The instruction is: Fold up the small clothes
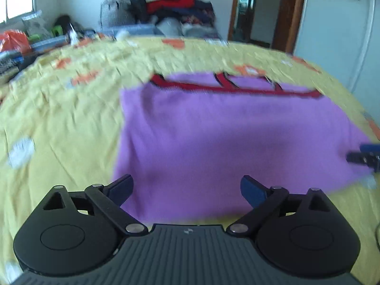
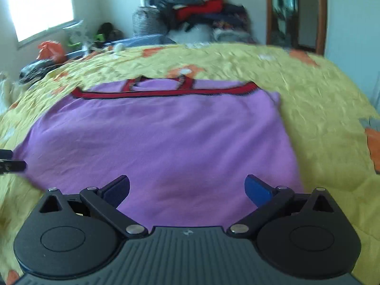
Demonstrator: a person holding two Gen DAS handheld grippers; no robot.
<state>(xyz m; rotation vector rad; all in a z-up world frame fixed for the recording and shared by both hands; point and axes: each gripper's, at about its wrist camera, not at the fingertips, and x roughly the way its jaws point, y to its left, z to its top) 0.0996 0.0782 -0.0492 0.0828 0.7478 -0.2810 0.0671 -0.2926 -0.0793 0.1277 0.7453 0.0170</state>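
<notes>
Both grippers were found with fingers spread wide and nothing between them. Left gripper (image 1: 186, 188) hovered over the near hem of the purple garment (image 1: 225, 137), toward that garment's left corner; right gripper (image 2: 187, 188) hovered over the same hem toward the right corner. Each one's fingertip showed at the edge of the other's view, at the garment's side margins, so the two stood well apart along the hem.

The garment lay flat and spread on the yellow bedspread (image 1: 59, 123), roughly central on it. Its red-trimmed neckline and straps (image 2: 163, 90) lay at the far edge, pointing away from both grippers toward the clothes pile (image 2: 197, 7) beyond the bed. The long axis appeared to run from near hem to far neckline, though the fisheye made width and length look close (no firm call possible). Both views were motion-blurred, so fine creases could not be assessed.

Judgement: no fold looked made yet. The relation governing the coming move was that the hem lay directly below and just ahead of both sets of fingers, each gripper about equally near its own corner. A likely next step would be to pinch the two hem corners and carry them forward toward the neckline. Risk noted: catching bedspread along with the cloth.
</notes>
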